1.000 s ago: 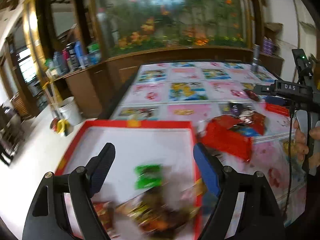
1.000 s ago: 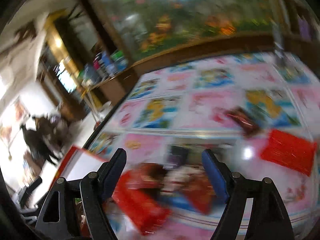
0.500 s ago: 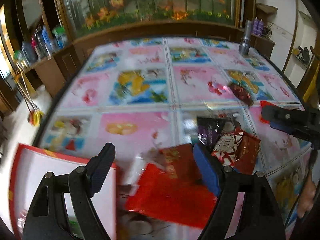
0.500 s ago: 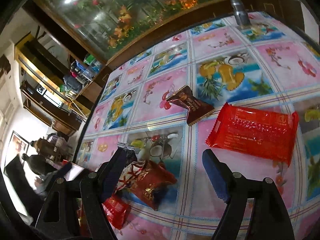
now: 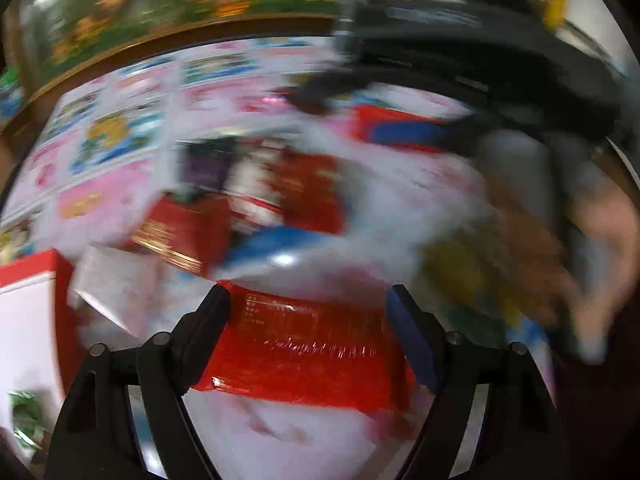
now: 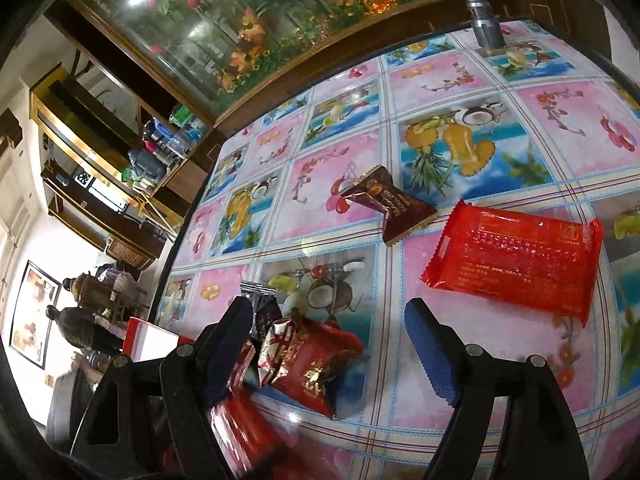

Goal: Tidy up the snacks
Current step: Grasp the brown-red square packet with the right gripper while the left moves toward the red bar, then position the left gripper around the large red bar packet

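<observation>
In the blurred left wrist view, my left gripper (image 5: 310,304) is open and low over a flat red packet (image 5: 300,352) on the table; its fingers straddle the packet's ends without visibly pressing it. My right gripper (image 6: 328,316) is open above a dark red packet with gold print (image 6: 316,368). A dark purple packet (image 6: 262,306) lies by its left finger, and another red packet (image 6: 236,420) is at the lower left. A large red packet (image 6: 516,256) and a brown packet (image 6: 392,204) lie further out. The red box with a white inside (image 5: 24,300) stands at the left.
The table (image 6: 440,80) has a glossy pink and blue picture cloth. A metal cylinder (image 6: 480,12) stands at its far edge, before a glass-fronted cabinet. In the left wrist view the right gripper's body and a hand (image 5: 600,240) fill the right side. A corner of the box (image 6: 148,338) shows at the table's left.
My left gripper has swung from over the red box to the packets on the table and dropped onto the flat red packet. The right gripper tilted down earlier, then held still.
</observation>
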Demonstrator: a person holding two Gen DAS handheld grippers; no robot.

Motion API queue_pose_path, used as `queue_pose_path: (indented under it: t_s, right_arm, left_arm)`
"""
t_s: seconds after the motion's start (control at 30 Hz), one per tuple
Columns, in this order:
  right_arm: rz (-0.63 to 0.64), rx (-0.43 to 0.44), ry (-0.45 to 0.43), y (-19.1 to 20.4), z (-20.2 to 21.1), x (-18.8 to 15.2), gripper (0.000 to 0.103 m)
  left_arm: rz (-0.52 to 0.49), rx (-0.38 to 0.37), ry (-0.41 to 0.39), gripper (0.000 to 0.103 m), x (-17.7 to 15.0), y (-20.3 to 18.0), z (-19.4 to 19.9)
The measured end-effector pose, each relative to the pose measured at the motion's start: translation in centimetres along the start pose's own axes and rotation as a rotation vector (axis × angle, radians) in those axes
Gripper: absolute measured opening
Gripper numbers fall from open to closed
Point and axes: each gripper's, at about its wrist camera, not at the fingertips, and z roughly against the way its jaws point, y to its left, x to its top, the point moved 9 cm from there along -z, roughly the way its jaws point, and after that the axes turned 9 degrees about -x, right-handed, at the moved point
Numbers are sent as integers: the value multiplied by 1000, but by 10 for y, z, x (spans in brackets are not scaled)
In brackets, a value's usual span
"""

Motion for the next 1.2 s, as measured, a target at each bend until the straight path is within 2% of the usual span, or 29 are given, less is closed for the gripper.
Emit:
queue_pose_path:
  t_s: [0.07,0.2,0.27,0.5,0.6,0.87,0.93,1.0,1.03,1.2]
  right_arm:
    - [-10,7,8,-2,0,-1,81]
    - [22,15,30,5,-2,-6,81]
    - [61,2,49,11,-5,-12,81]
    - [152,-79,100,18,-14,-30,80]
    - [178,-141,121,15,-22,-37,78]
    - [416,-382,28,21,-29,-48,74]
    - [444,-414,12,19,-28,-47,68]
    - [421,-417,9,13,-25,-44,55]
    - [408,-424,2,7,-22,-40,41]
    - [326,-395,15,-11,-14,-31,32]
  left_arm:
    - [5,-32,-31,80,-5,-7,15]
    - [120,37,-117,80,-5,22,54]
    - [164,42,-133,80,-10,30,69]
    - [119,128,-119,80,-38,20,77]
    - [89,137,-111,80,-42,19,78]
    - [56,164,-131,80,-40,17,88]
    - [38,165,-121,80,-41,13,86]
    - [4,162,-107,80,-39,7,81]
    - [-19,159,-100,80,-38,2,79]
    - [-224,143,-53,80,-30,-31,64]
